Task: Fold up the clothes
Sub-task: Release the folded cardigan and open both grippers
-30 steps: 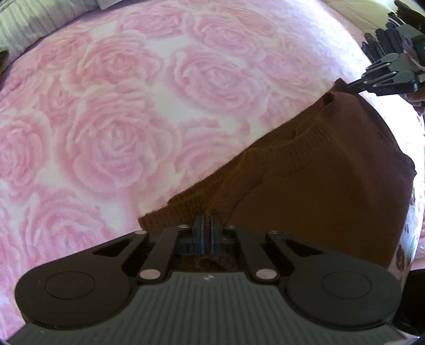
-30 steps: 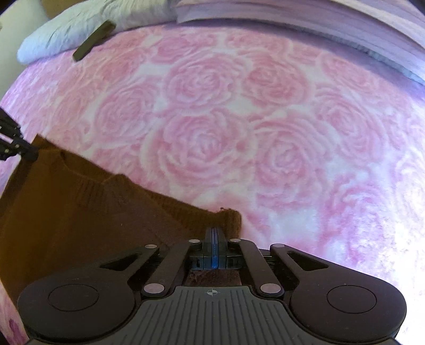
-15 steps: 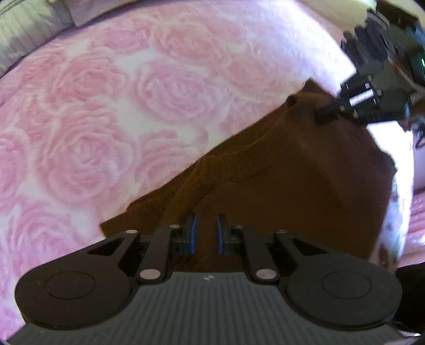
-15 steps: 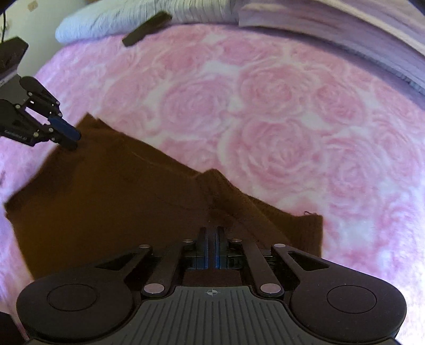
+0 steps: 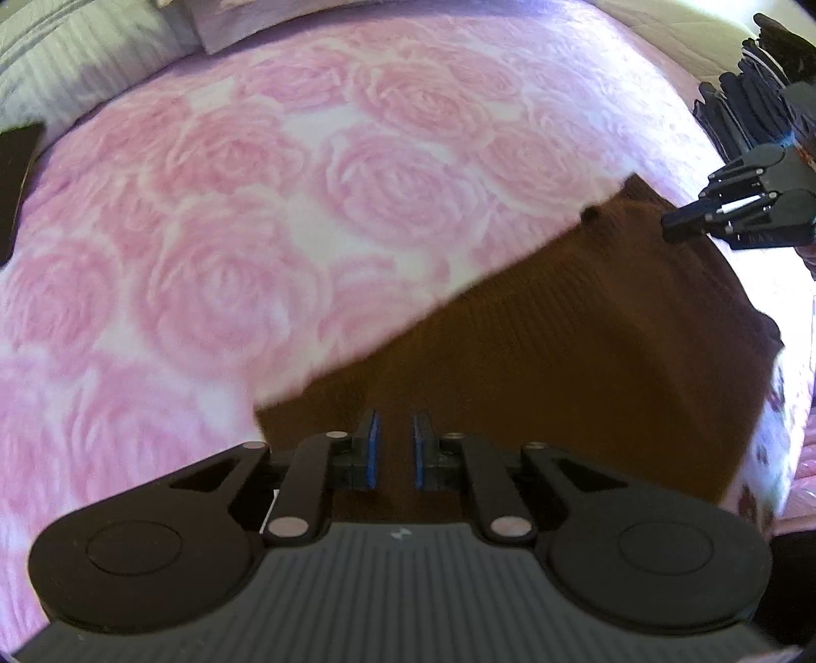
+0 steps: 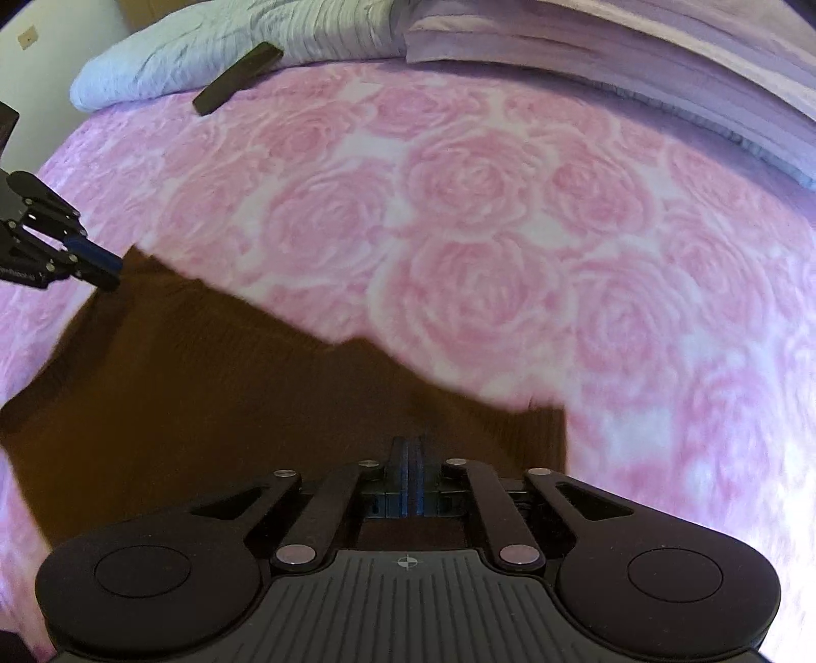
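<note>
A brown knit sweater (image 5: 586, 357) lies flat on the pink rose bedspread (image 5: 306, 204), with a straight edge running across it. My left gripper (image 5: 397, 449) hovers over the sweater's near-left corner. Its blue pads stand apart with a gap and no fabric between them. In the right wrist view that gripper (image 6: 104, 270) sits at the sweater's (image 6: 229, 408) far-left corner. My right gripper (image 6: 408, 459) is above the other corner. Its jaws are opening, though the pads still look close together and I see no fabric between them. The left wrist view shows it (image 5: 676, 229) by the sweater's far-right edge.
A dark flat device (image 6: 237, 76) lies near grey-white pillows (image 6: 204, 46) at the head of the bed. Folded lilac bedding (image 6: 637, 56) runs along the back right. A pile of dark items (image 5: 755, 102) sits beyond the right gripper. The bedspread stretches ahead.
Both grippers drew back with the sweater's edge, and the collar that showed earlier is now covered. The left jaws went from pinching the knit to standing apart.
</note>
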Demonstrator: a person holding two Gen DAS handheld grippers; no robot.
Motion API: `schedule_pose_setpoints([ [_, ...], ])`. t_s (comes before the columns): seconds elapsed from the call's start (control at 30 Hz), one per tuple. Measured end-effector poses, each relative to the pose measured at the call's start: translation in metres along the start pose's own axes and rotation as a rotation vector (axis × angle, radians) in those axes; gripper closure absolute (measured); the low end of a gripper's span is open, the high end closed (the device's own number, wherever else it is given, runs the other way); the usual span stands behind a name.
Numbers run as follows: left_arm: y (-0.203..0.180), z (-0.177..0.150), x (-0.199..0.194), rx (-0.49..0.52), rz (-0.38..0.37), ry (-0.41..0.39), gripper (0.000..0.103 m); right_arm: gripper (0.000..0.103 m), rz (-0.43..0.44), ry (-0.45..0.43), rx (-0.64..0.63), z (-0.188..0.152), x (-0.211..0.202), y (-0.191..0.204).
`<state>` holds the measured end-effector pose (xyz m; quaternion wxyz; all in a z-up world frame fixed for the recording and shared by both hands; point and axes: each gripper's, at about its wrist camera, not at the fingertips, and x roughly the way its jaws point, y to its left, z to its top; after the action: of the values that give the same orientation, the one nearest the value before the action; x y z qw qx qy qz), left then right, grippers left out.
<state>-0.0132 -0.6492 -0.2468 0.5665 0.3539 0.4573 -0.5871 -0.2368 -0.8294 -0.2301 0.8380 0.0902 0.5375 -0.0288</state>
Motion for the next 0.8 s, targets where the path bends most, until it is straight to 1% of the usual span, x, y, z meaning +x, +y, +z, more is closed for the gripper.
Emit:
schedule_pose_setpoints([
  [0.03,-0.002,-0.007,0.0,-0.005,0.001,0.019,0.094,0.039,0.0,0.006,0.006,-0.007,0.0,0.002],
  [0.07,-0.004,-0.015,0.002,-0.008,0.004,0.042,0.094,0.036,0.0,0.011,0.013,-0.015,0.001,0.004],
  [0.17,-0.009,-0.034,0.011,-0.02,0.027,0.11,0.094,0.036,0.013,0.066,0.02,-0.034,0.01,0.01],
  [0.2,-0.01,-0.039,0.012,-0.021,0.036,0.12,0.094,0.036,0.005,0.067,0.013,-0.038,0.009,0.012],
  [0.27,-0.011,-0.047,0.004,-0.026,0.046,0.105,0.093,0.036,-0.016,0.055,-0.005,-0.042,0.004,0.018],
  [0.37,-0.008,-0.062,-0.016,-0.038,0.062,0.09,0.092,0.036,-0.028,0.023,0.003,-0.048,-0.011,0.026],
  [0.47,-0.007,-0.082,-0.036,-0.003,0.074,0.104,0.092,0.036,-0.012,0.001,0.025,-0.055,-0.025,0.043],
  [0.57,-0.008,-0.105,-0.047,0.037,0.054,0.126,0.091,0.036,0.009,-0.003,0.047,-0.062,-0.035,0.074],
  [0.67,-0.005,-0.126,-0.051,0.084,0.019,0.133,0.091,0.036,0.027,0.004,0.09,-0.069,-0.035,0.115],
  [0.73,-0.001,-0.137,-0.049,0.13,-0.012,0.123,0.091,0.036,0.019,0.012,0.111,-0.073,-0.032,0.144],
  [0.8,0.005,-0.144,-0.047,0.199,-0.051,0.099,0.091,0.036,-0.013,0.007,0.15,-0.075,-0.031,0.174],
])
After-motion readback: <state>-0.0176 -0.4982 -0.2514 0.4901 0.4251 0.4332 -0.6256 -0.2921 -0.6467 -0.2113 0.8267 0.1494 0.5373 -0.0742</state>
